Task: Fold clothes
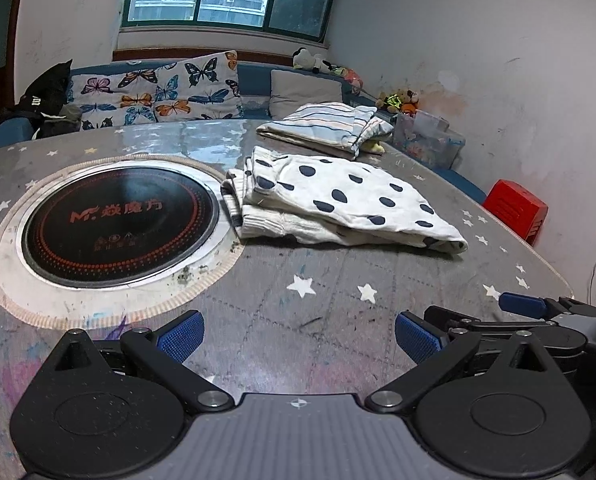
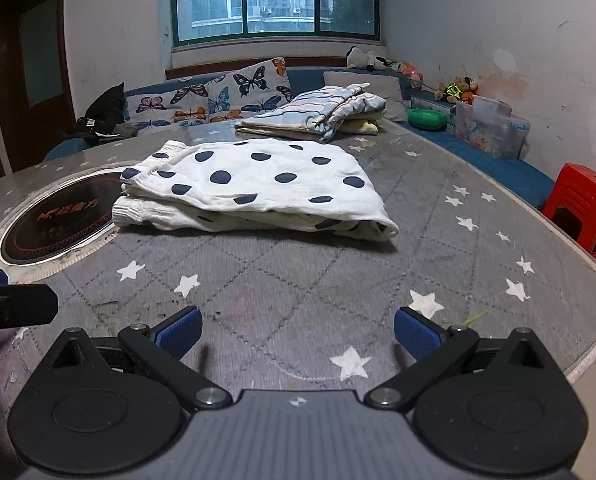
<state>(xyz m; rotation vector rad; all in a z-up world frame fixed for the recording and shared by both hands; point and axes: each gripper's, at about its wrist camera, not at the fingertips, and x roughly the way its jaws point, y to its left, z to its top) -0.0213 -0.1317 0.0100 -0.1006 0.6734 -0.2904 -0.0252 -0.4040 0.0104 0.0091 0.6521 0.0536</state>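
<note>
A white garment with dark blue dots lies folded on the grey star-patterned table, right of the round hob; it also shows in the right wrist view. Behind it lies a folded striped garment on top of something yellow. My left gripper is open and empty, near the table's front, well short of the dotted garment. My right gripper is open and empty, also short of it; it shows at the right edge of the left wrist view.
A round black induction hob is set into the table at the left. A sofa with butterfly cushions runs behind. A clear storage box, a green bowl and a red stool stand at the right.
</note>
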